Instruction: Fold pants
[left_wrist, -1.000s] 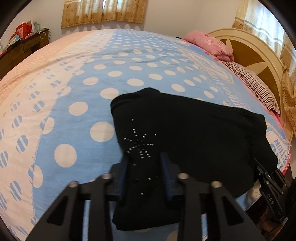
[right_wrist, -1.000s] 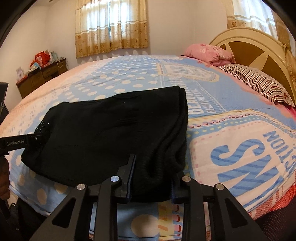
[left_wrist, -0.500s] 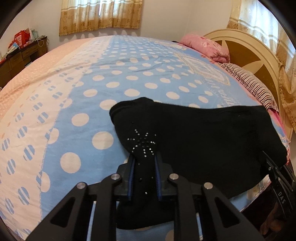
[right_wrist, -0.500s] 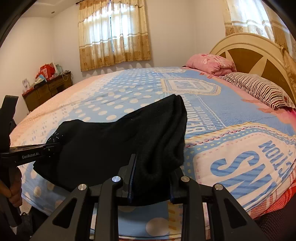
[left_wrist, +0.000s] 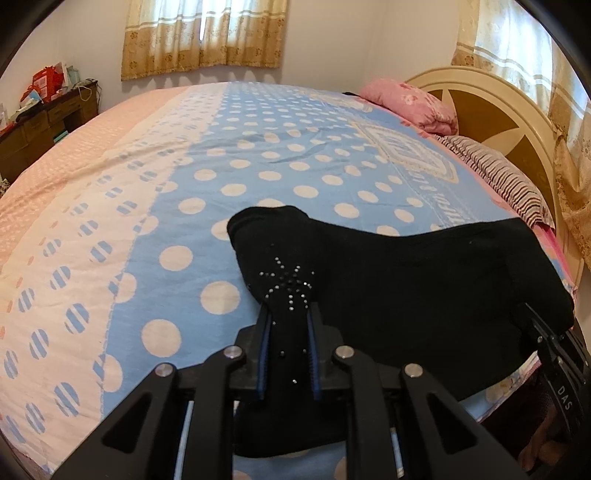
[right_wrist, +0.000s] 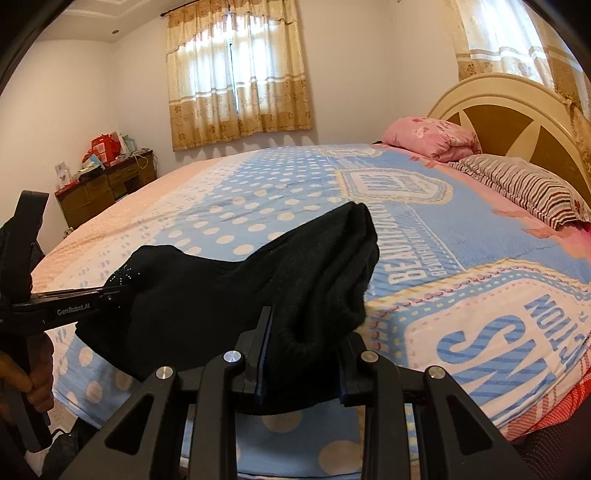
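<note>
The black pants (left_wrist: 388, 291) hang between the two tools above the near edge of the bed (left_wrist: 258, 166), already folded into a thick bundle, with the lower part draping down over the mattress side. The left gripper (left_wrist: 288, 321) has its fingers closed to a narrow gap on the corner that carries the rhinestone star, cloth pinched flat between the blue pads. The right gripper (right_wrist: 303, 332) has its fingers clamped on the opposite, bulkier end, where several layers bunch into a roll. Holding both ends this way likely keeps the fold line taut, so the bundle can be carried forward and laid flat without the layers slipping. Ahead, the dotted blue bedspread lies smooth and open well out to the pink pillow (right_wrist: 432, 136) and the striped pillow (right_wrist: 524, 188) near the headboard, so there is plenty of room to set it down.
</note>
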